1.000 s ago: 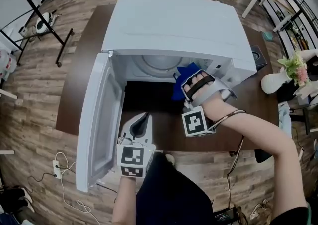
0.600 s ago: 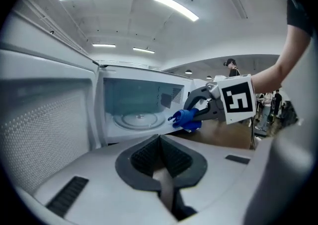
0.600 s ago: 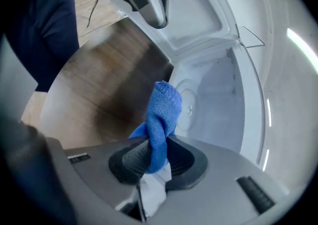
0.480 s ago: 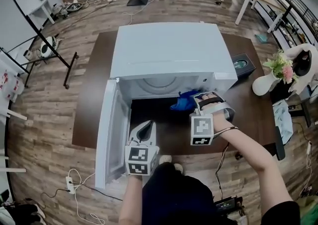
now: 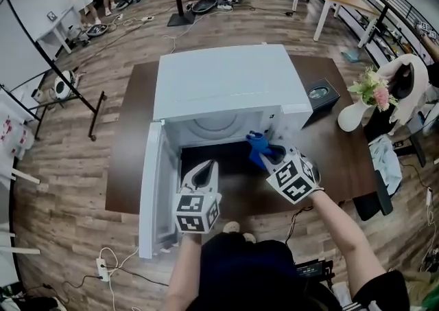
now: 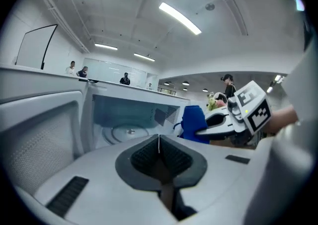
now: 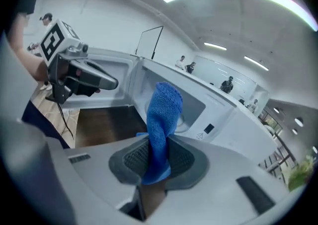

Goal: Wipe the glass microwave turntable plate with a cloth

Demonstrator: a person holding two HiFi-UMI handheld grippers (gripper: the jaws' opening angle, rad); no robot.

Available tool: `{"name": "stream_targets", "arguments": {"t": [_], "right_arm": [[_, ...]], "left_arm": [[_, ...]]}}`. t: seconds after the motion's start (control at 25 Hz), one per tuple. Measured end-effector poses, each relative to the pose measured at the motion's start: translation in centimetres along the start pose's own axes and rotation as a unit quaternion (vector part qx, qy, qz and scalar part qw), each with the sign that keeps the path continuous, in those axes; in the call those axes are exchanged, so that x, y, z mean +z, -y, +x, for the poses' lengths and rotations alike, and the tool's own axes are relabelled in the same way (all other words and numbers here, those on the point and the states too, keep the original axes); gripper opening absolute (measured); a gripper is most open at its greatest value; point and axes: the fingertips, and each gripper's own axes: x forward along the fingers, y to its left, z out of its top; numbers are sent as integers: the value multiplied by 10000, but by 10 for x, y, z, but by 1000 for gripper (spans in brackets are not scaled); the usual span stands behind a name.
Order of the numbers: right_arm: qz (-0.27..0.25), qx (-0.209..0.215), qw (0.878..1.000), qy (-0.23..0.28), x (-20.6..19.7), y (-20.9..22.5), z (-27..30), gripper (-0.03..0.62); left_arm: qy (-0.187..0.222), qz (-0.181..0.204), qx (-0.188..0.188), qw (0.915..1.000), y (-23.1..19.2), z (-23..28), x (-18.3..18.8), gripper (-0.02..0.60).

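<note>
— Pulled back out of the cavity, has it?
— Yes. The right gripper (image 7: 158,162) has withdrawn, jaws clamped on the blue cloth (image 7: 161,114) (it stands upright). The left gripper (image 6: 159,157) is closed and empty. The turntable plate (image 6: 130,132) lies ahead of both, inside the microwave (image 5: 226,79).
</note>
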Motion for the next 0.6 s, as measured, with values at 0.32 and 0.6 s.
{"name": "stream_targets", "arguments": {"t": [0.32,0.6], "right_arm": [[1792,-965,9681,1463,12,39,-76,52],[3402,-2415,8721,2557,0,64,-134,52]], "left_arm": [[394,-85,-54,9992,-1,-11,33,6],[576,144,-154,9981,11,-13,47,6]]}}
